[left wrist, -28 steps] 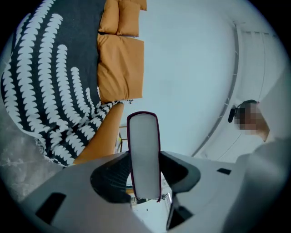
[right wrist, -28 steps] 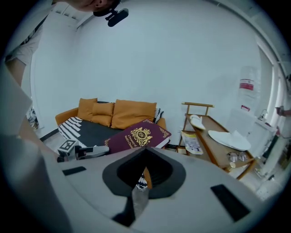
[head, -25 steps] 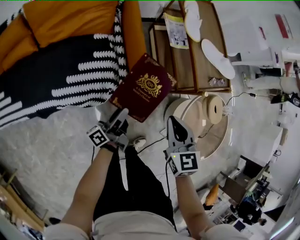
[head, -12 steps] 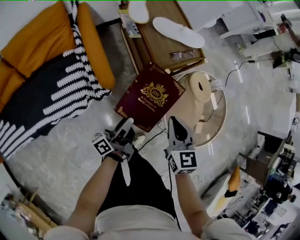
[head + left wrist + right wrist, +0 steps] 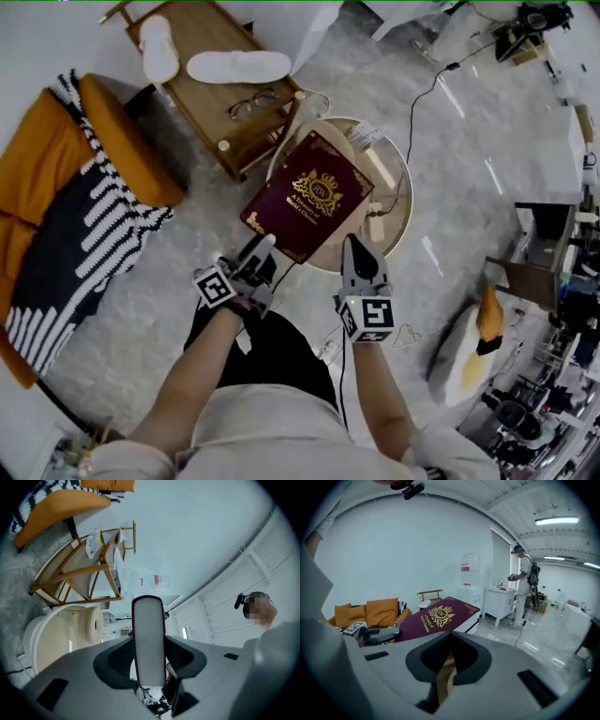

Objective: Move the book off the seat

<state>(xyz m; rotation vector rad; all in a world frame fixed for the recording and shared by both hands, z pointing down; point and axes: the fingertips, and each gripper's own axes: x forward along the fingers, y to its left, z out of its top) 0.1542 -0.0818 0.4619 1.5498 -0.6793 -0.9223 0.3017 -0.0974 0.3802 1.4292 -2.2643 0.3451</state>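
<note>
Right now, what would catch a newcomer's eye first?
A big maroon book with a gold crest, clamped at its edge by the left gripper, over a round cream table. At left, an orange armchair under a black-and-white striped throw.

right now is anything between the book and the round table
nothing visible. the book, clamped in the left gripper, hangs over the round table, but it hides the tabletop beneath it, so clutter there can't be ruled out

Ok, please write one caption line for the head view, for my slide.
Left gripper holds the maroon book by its edge, over a round table.
</note>
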